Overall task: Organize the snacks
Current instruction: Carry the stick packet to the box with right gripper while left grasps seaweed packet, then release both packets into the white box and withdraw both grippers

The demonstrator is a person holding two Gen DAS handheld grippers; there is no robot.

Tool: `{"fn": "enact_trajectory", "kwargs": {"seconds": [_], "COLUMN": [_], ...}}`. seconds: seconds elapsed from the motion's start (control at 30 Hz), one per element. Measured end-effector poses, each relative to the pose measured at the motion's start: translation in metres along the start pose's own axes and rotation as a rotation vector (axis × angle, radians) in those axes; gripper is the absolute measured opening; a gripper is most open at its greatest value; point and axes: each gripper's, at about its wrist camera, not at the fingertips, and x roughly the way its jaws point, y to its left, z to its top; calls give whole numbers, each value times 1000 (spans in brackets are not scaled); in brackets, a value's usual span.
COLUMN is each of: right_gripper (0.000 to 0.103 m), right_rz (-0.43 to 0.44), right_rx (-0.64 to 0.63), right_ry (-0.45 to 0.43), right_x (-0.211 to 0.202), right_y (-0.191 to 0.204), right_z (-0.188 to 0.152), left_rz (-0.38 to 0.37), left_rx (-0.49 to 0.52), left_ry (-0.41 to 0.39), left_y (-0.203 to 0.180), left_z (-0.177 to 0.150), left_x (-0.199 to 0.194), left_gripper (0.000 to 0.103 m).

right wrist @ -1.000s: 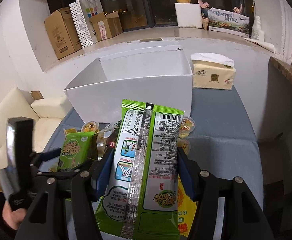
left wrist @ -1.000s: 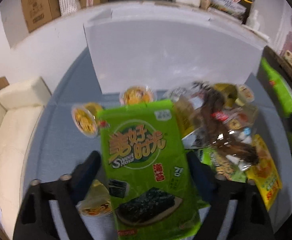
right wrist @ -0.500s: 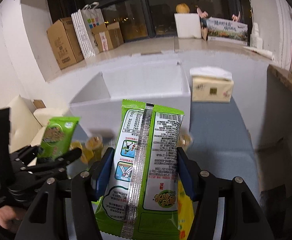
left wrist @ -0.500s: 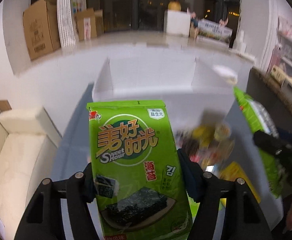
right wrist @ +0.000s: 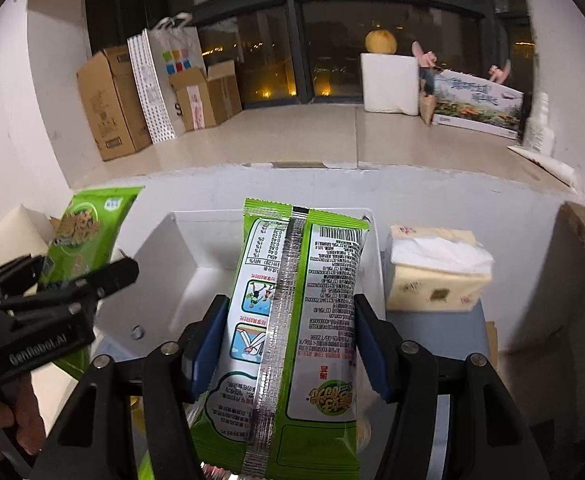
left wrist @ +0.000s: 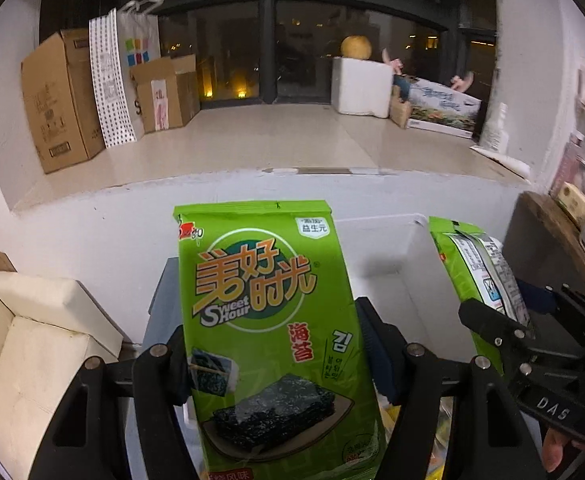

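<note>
My left gripper (left wrist: 280, 356) is shut on a green seaweed snack pack (left wrist: 268, 320), front side showing, held upright above the open white box (left wrist: 384, 248). My right gripper (right wrist: 288, 344) is shut on a second green seaweed pack (right wrist: 296, 320), back side with barcode showing, also held over the white box (right wrist: 196, 248). Each gripper shows in the other's view: the right one (left wrist: 504, 316) at the right, the left one (right wrist: 64, 272) at the left. The box floor that shows is bare.
A yellow tissue pack (right wrist: 436, 272) lies right of the box on the grey-blue table (right wrist: 444, 328). A cream sofa (left wrist: 32, 344) is at the left. A ledge behind holds cardboard boxes (left wrist: 60, 100) and a white foam box (left wrist: 362, 86). Loose snacks lie below, mostly hidden.
Both grippers have risen and moved forward with their packs, from over the snack pile on the table to above the white box. The pile has dropped out of view.
</note>
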Motion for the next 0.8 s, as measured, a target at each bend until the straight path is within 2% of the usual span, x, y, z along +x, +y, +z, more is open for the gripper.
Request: {"fn": "enact_trajectory", "kwargs": {"seconds": [0.13, 0.2, 0.23, 0.27, 0.3, 0.33, 0.57, 0.67, 0.7, 0.8], "right_gripper": [67, 73, 74, 80, 92, 95, 95, 97, 103, 103], "right_rz": [2, 3, 2, -6, -14, -21, -44, -19, -4, 23], "right_rx": [11, 5, -1, -1, 6, 14, -4, 6, 15, 24], "right_ry": [15, 19, 16, 11, 3, -9, -16, -40, -48, -69], "right_x": [26, 36, 38, 38, 38, 36, 31, 15, 8, -17], "right_y": [-8, -10, -10, -10, -12, -13, -12, -9, -9, -7], "right_z": [10, 15, 17, 18, 19, 18, 15, 12, 8, -7], "left_rz": [9, 4, 4, 3, 10, 20, 6, 4, -2, -6], "left_rx": [1, 4, 7, 9, 8, 2, 2, 5, 3, 15], "left_ry": [14, 26, 38, 42, 28, 0, 1, 12, 13, 10], "left_y": [3, 4, 4, 4, 5, 6, 5, 6, 7, 7], "left_z": [9, 11, 10, 10, 9, 8, -1, -7, -10, -23], "left_x": [31, 42, 48, 51, 51, 49, 42, 34, 30, 14], "left_gripper": [73, 77, 89, 103, 103, 103, 103, 103, 103, 103]}}
